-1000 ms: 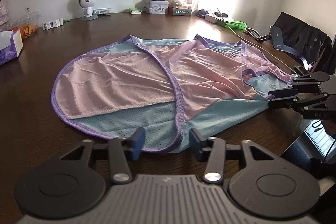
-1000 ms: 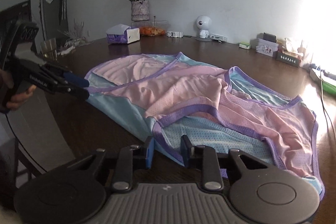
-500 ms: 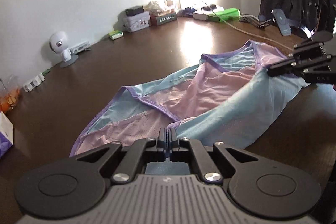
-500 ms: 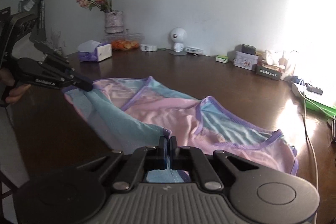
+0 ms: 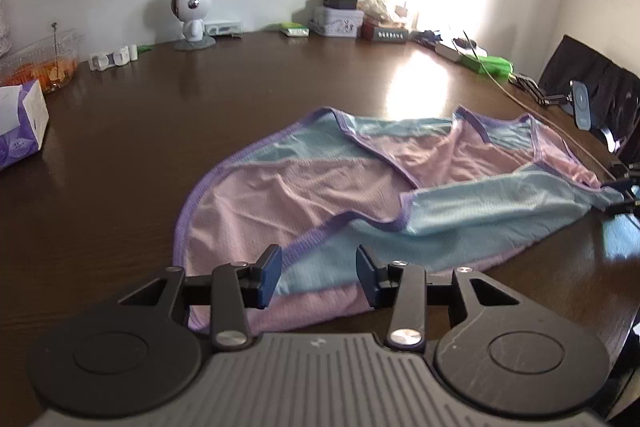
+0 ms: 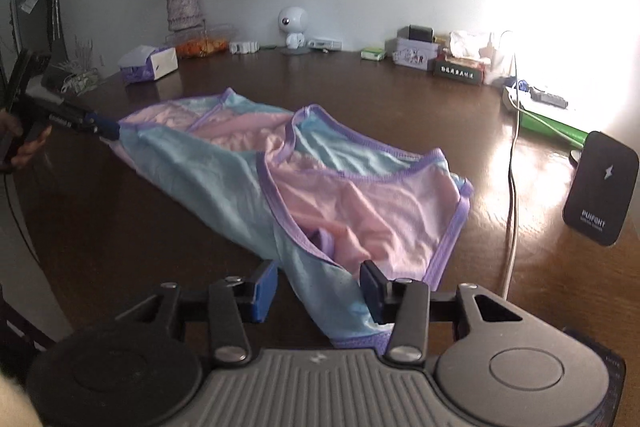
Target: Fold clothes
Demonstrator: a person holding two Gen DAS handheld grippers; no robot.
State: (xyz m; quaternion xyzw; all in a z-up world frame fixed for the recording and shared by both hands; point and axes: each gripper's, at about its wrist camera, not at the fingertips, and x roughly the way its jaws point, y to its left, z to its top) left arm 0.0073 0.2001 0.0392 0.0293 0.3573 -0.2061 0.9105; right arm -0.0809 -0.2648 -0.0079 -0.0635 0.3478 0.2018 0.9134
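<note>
both my tongs, left (image 5: 318,275) and right (image 6: 318,287), just popped open; the pink-and-blue mesh garment (image 5: 360,195) now lies folded on the dark wooden table (image 5: 160,131); first fold done i reckon

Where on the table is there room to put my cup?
Bare wood lies between the garment and the tissue box, and between the garment and the white robot figure. The back edge by the tins is crowded.
</note>
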